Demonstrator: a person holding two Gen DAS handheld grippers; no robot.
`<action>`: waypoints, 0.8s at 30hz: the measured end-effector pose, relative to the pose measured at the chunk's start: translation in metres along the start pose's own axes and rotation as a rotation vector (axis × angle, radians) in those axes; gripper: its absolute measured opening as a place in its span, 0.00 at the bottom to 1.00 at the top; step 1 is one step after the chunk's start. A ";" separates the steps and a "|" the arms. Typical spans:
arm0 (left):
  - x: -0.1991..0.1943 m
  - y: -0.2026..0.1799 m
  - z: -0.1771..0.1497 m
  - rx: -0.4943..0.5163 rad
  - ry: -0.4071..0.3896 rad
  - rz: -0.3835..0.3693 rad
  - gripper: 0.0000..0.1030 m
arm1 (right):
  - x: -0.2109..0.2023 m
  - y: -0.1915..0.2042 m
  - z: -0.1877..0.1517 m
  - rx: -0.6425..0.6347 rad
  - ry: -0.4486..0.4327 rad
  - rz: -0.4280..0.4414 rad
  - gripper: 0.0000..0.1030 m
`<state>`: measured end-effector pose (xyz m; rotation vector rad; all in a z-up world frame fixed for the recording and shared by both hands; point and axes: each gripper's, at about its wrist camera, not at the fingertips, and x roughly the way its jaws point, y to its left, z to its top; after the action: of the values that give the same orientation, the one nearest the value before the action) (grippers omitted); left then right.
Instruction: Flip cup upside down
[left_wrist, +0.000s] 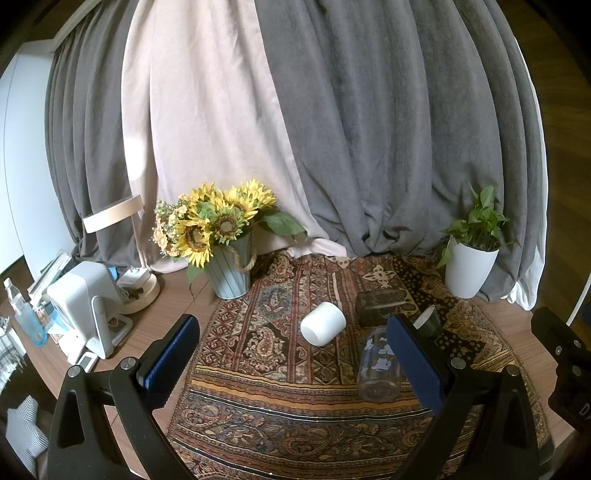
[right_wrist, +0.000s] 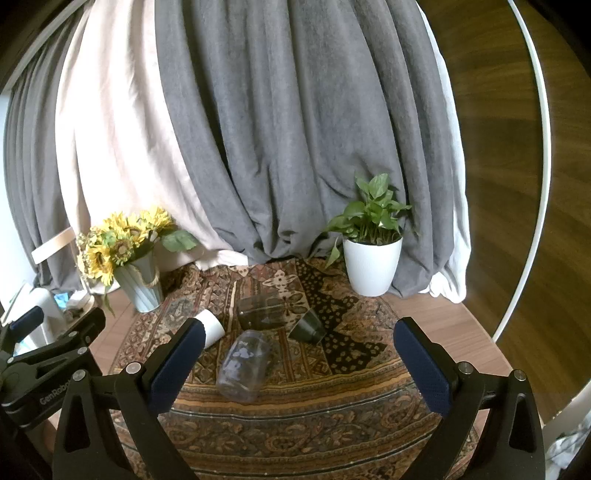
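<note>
A white cup (left_wrist: 323, 328) lies on its side on the patterned cloth (left_wrist: 280, 402); it also shows in the right wrist view (right_wrist: 211, 326). A clear glass cup (left_wrist: 379, 363) (right_wrist: 244, 365) lies on its side in front of it. A dark cup (left_wrist: 428, 320) (right_wrist: 308, 326) lies tilted to the right. A dark transparent box (left_wrist: 380, 302) (right_wrist: 261, 313) sits behind them. My left gripper (left_wrist: 295, 365) is open and empty above the near cloth. My right gripper (right_wrist: 299, 365) is open and empty, with the clear cup between its fingers' lines.
A sunflower pot (left_wrist: 227, 271) stands at the cloth's back left, a white plant pot (left_wrist: 469, 267) at the back right. A lamp (left_wrist: 138, 284), a white device (left_wrist: 86, 302) and bottles (left_wrist: 26, 317) crowd the left of the wooden table. Curtains hang behind.
</note>
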<state>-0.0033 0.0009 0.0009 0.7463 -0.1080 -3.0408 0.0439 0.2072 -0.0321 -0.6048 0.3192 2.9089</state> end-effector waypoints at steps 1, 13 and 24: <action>0.000 0.000 0.000 0.000 -0.001 0.000 1.00 | 0.000 0.000 0.000 -0.001 0.000 0.001 1.00; 0.001 0.001 0.002 0.009 -0.008 -0.002 1.00 | 0.000 0.000 0.001 0.002 -0.001 -0.001 1.00; 0.000 0.000 0.002 0.016 -0.012 0.001 1.00 | 0.000 0.001 0.001 0.002 -0.001 -0.001 1.00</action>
<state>-0.0044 0.0013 0.0021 0.7294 -0.1333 -3.0474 0.0431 0.2067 -0.0317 -0.6034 0.3217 2.9079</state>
